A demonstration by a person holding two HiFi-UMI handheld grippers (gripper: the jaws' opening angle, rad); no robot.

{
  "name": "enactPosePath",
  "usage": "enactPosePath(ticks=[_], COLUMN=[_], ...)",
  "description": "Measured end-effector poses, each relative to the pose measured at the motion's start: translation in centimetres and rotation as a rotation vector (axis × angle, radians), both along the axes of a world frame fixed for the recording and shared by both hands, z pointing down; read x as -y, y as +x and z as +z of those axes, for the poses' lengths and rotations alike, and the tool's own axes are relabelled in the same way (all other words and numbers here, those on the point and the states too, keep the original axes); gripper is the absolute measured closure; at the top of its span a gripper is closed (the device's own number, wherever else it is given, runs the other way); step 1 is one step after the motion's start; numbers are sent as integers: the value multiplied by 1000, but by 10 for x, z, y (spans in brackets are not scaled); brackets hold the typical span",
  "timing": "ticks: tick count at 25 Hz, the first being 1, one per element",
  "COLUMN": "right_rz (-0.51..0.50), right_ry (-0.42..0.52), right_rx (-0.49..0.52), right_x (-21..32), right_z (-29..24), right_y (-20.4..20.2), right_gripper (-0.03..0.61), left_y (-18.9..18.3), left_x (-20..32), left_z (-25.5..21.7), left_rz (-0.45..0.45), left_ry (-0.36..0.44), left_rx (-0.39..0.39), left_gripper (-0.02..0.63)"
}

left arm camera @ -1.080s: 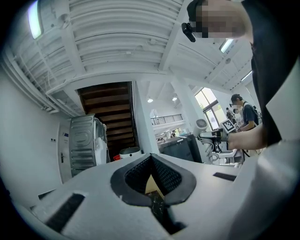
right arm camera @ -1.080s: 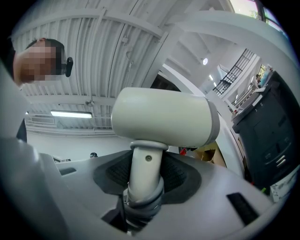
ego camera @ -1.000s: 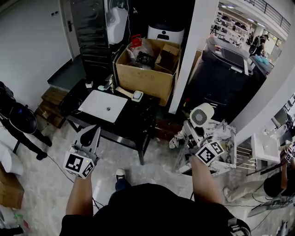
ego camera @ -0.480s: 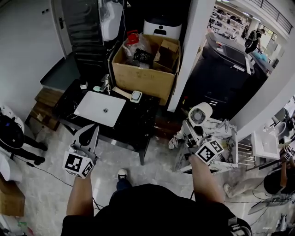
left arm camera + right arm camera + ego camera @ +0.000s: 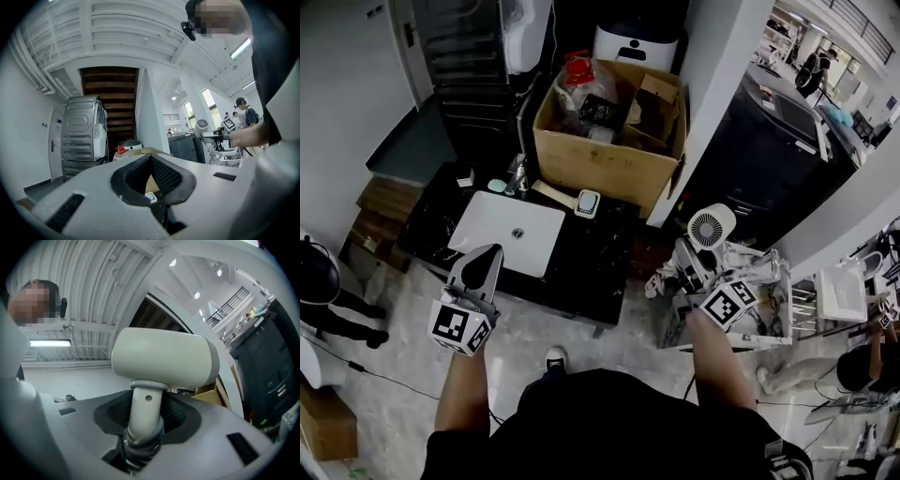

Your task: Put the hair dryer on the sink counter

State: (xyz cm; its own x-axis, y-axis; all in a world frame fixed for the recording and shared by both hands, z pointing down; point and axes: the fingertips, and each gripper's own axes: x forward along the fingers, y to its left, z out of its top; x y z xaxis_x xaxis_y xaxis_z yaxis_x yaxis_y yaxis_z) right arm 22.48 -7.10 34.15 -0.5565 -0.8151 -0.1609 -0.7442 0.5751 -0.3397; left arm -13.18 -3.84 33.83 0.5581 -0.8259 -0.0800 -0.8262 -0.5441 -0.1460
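Observation:
A white hair dryer (image 5: 711, 228) stands upright in my right gripper (image 5: 701, 272), to the right of a white pillar. In the right gripper view the jaws are shut on its handle (image 5: 144, 411), with the barrel (image 5: 164, 357) across the top. The black sink counter (image 5: 586, 258) with its white basin (image 5: 508, 232) lies ahead at the left. My left gripper (image 5: 487, 258) hovers over the counter's near edge, by the basin's front corner. It is shut and holds nothing (image 5: 151, 173). The left gripper view catches the dryer (image 5: 201, 124) at far right.
An open cardboard box (image 5: 609, 141) full of items stands behind the counter, with a white appliance (image 5: 636, 42) beyond it. A small white device (image 5: 587, 202) and a tap (image 5: 517, 173) sit on the counter. A black cabinet (image 5: 769, 141) and a cluttered white rack (image 5: 750, 281) are at right.
Both grippers and the person have come closer to the counter, which now sits nearer in view. The dryer stays in the right gripper; the left stays shut.

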Motion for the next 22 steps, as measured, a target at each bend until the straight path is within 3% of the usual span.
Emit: enactPosePath(ticks=[10, 22], right_rz=[78, 146], right_ry=[-9, -31], right_rx=[-35, -50], right_x=[65, 99], right_z=[-11, -1], right_y=[-45, -86], right_gripper=[408, 408], left_y=[-42, -78], left_x=[98, 155], left_z=[-6, 13], left_rz=[92, 175], left_ry=[-3, -25], left_rx=[-20, -40], left_gripper=[601, 600])
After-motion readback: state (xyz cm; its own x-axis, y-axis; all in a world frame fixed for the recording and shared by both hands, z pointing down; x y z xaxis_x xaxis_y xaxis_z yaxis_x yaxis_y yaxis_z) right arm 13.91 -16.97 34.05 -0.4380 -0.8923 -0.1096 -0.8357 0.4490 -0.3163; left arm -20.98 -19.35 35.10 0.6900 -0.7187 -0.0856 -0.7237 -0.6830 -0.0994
